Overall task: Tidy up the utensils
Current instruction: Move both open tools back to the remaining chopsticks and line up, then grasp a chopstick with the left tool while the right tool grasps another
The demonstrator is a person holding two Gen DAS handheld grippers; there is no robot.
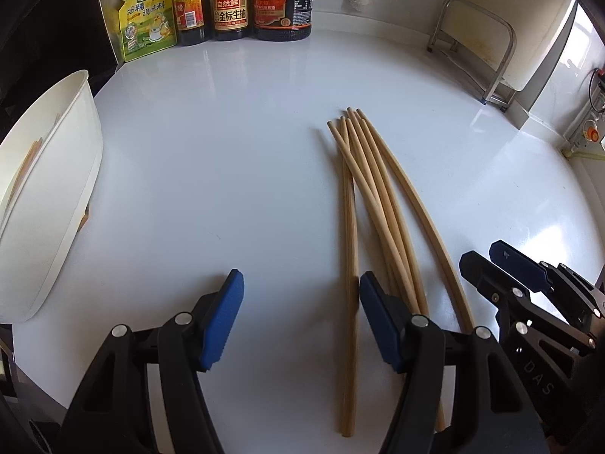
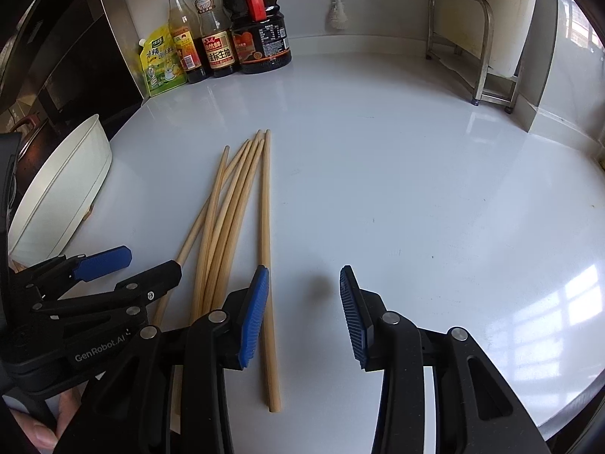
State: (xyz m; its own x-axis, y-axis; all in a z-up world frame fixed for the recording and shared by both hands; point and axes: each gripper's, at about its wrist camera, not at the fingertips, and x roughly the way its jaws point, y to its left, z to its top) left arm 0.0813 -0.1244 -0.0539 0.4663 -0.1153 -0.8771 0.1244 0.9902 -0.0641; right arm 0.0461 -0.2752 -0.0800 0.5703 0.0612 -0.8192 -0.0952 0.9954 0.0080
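Wooden chopsticks (image 1: 363, 204) are lying loose; left gripper (image 1: 298, 317) and right gripper (image 2: 304, 314), both gaping empty, are hovering. Next: gathering them toward the white bin (image 1: 56, 196) at nine o'clock.

A glossy white bench (image 2: 397, 174) carries a loose bundle of long pale wooden chopsticks (image 1: 372, 204), lying flat and fanned out at their far tips. A white oval plastic tub (image 1: 56, 189) stands at the bench's left edge. Along the back sit a yellow-green seasoning pouch (image 1: 147, 19) and three dark sauce bottles (image 1: 230, 3), side by side. A bare metal rack (image 2: 476, 45) stands at the back right corner.
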